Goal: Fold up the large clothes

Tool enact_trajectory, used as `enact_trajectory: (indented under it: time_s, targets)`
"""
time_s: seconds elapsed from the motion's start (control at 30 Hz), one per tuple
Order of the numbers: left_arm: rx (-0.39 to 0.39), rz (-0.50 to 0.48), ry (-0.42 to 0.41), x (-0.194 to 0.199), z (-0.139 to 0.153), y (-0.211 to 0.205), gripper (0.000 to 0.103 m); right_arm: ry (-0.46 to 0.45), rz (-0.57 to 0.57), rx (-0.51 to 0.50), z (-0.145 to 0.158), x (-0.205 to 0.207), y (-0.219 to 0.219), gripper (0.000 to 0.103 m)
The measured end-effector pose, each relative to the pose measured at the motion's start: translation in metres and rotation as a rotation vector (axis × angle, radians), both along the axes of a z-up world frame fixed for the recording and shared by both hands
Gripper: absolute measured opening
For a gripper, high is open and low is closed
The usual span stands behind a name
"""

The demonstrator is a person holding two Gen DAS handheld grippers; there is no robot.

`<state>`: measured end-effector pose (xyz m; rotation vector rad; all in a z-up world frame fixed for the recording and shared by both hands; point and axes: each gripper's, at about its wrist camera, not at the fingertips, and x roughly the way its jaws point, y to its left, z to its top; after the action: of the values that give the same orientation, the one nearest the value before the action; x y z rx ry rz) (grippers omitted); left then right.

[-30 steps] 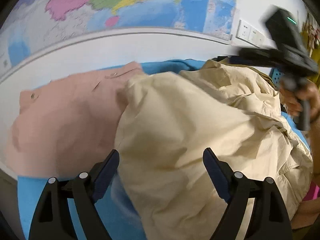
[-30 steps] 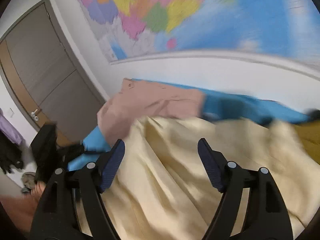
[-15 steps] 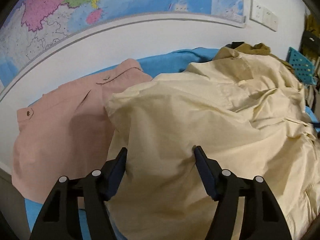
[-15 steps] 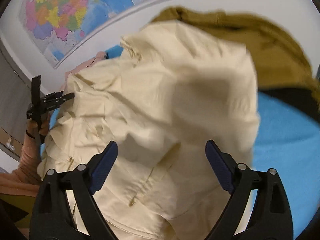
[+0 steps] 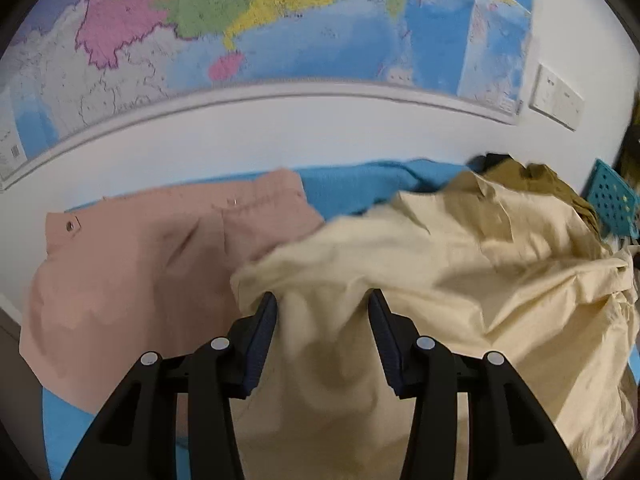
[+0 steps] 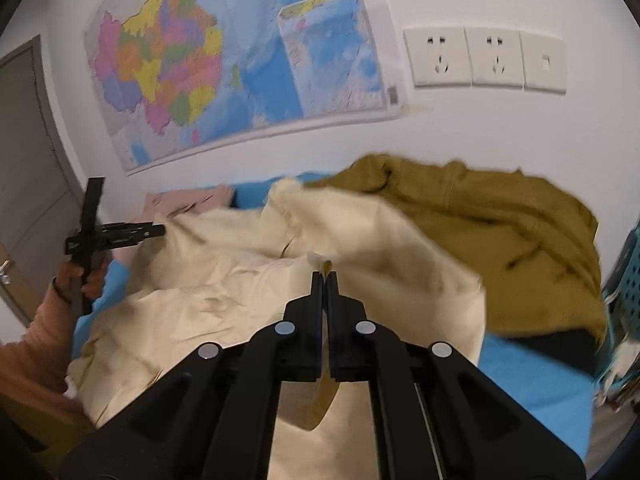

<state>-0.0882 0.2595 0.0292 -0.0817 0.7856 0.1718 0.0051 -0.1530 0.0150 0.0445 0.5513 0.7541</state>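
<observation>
A folded pink garment [image 5: 132, 280] lies at the left on the blue cover [image 5: 360, 188]. Beside it, partly overlapping, sprawls the cream shirt [image 5: 460, 280]. The left gripper [image 5: 322, 312] has just been closing its jaws; cream cloth bunches between them, grip not yet firm. The right gripper [image 6: 324, 280] is clenched on a fold of that shirt. An olive garment [image 6: 500, 232] lies farthest right.

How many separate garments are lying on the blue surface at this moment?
3. A pink garment lies at the left, a cream garment in the middle, partly over the pink one, and an olive-brown garment behind it at the right. More may be hidden underneath.
</observation>
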Motion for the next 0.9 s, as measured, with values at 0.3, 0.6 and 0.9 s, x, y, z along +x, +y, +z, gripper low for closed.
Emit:
enact_trajectory:
  time_s: [0.3, 0.6, 0.9]
  targets:
    - [0.088, -0.023, 0.038, -0.005, -0.012, -0.010, 0.063, 0.188, -0.069, -0.096, -0.080, 0.043, 0.026, 0.004]
    - [0.145, -0.306, 0.076, -0.032, -0.019, -0.071, 0.072, 0.051, 0.001, 0.006, -0.032, -0.003, 0.017, 0.029]
    - [0.131, -0.273, 0.201, 0.010, -0.062, -0.067, 0.071, 0.180, 0.124, -0.143, -0.077, 0.031, 0.078, 0.024]
